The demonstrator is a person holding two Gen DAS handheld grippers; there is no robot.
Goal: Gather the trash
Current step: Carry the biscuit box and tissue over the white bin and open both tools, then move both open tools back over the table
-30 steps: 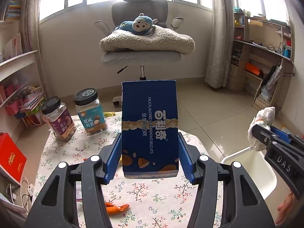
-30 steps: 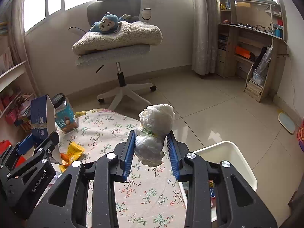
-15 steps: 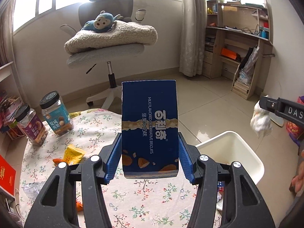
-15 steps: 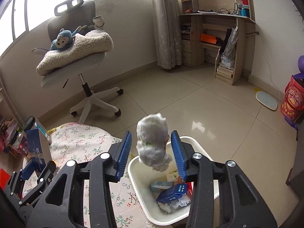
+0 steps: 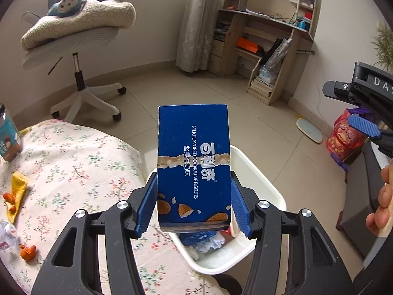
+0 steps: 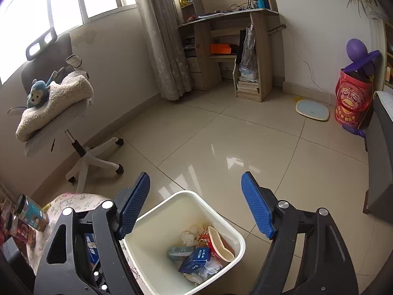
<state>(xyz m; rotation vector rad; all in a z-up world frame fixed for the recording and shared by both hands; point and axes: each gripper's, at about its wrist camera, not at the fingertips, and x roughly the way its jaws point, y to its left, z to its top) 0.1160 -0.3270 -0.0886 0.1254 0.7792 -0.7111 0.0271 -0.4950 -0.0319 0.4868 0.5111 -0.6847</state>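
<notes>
My left gripper (image 5: 194, 180) is shut on an upright blue biscuit box (image 5: 194, 162), held over the near rim of the white bin (image 5: 271, 193) beside the table. My right gripper (image 6: 195, 175) hangs above the same bin (image 6: 186, 194); its jaws are opening and nothing is between them. A crumpled white wad (image 6: 189, 236) lies inside the bin among a red cup and blue cartons. In the left wrist view the right gripper (image 5: 342, 105) shows at the right edge. The box (image 6: 91, 248) peeks out low on the left in the right wrist view.
The table with a floral cloth (image 5: 73, 172) carries a yellow wrapper (image 5: 17, 191), orange peel (image 5: 27, 252) and snack jars (image 6: 32, 215). An office chair (image 6: 81, 157) stands behind on the tiled floor. A red drum (image 6: 351, 103) and dark furniture (image 6: 380, 172) are at the right.
Both grippers swung right from the table to the bin. The right jaws opened and the white wad dropped into the bin. The left kept its grip on the box.
</notes>
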